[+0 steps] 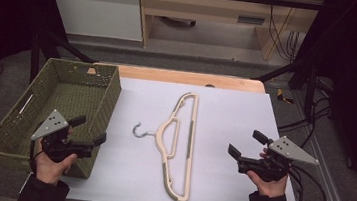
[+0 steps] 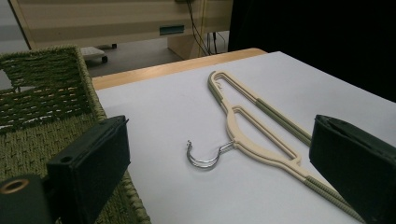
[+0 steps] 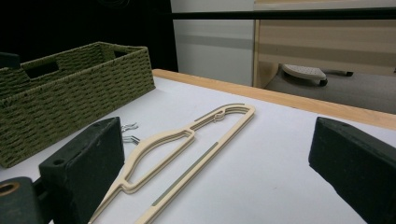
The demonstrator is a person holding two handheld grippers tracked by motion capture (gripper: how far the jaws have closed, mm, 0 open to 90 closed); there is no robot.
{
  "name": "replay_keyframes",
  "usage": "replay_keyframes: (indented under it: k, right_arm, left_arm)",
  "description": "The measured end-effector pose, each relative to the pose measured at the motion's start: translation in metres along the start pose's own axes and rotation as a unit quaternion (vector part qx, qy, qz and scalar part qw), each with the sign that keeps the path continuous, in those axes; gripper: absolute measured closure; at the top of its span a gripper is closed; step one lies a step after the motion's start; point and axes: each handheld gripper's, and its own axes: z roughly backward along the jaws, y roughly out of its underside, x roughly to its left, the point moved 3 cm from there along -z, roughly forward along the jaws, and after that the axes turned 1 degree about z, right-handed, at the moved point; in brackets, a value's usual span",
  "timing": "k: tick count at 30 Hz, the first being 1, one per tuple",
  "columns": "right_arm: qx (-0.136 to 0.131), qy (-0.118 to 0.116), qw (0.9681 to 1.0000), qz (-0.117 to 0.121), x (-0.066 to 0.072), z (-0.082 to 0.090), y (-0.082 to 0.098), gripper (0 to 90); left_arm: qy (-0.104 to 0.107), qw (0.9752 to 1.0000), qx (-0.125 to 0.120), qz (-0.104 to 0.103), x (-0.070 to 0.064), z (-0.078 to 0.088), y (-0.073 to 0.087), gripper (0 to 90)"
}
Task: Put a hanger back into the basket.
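Nothing's really kicked off yet from where I'm standing. The hanger (image 1: pixel 180 148) is lying flat in the middle of the frame on the white-covered bench (image 1: pixel 235 111), its metal hook (image 1: pixel 139 130) pointing toward the left side, and nobody's touching it. The left gripper (image 1: pixel 91 130) sits at the lower left, right by the near corner of the green woven basket (image 1: pixel 14 113), jaws spread wide with nothing in them. The right gripper (image 1: pixel 247 144) is over at the lower right, well apart from the hanger, also spread and empty. Both point inward at the hanger. The basket looks empty too. My guess is the hanger is meant to go in there, so the whole job is left: reach, grab, lift, drop it in.
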Motion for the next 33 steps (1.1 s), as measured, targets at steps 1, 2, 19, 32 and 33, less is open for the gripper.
replay_keyframes:
  k: [1,2,19,32,33]
  right_arm:
    - [0.000,0.001,1.0000,-0.001,0.000,0.000,0.000,4.0]
    - [0.002,0.001,1.0000,0.000,0.000,0.000,0.000,4.2]
    - [0.047,-0.013,0.9987,0.009,0.039,-0.021,-0.004,9.3]
    - [0.130,-0.054,0.9893,0.038,0.088,-0.062,0.016,13.6]
    - [0.141,-0.060,0.9873,0.041,0.092,-0.066,0.020,14.0]
  left_arm:
    - [-0.001,1.0000,0.000,0.001,0.000,0.000,0.000,5.2]
    - [-0.001,1.0000,0.000,0.001,0.000,0.000,0.000,5.2]
    - [-0.007,1.0000,0.004,-0.004,0.003,-0.001,0.003,5.3]
    - [-0.011,0.9999,0.003,-0.007,0.003,0.000,0.003,5.6]
    - [-0.011,0.9999,0.003,-0.007,0.003,0.000,0.003,5.6]
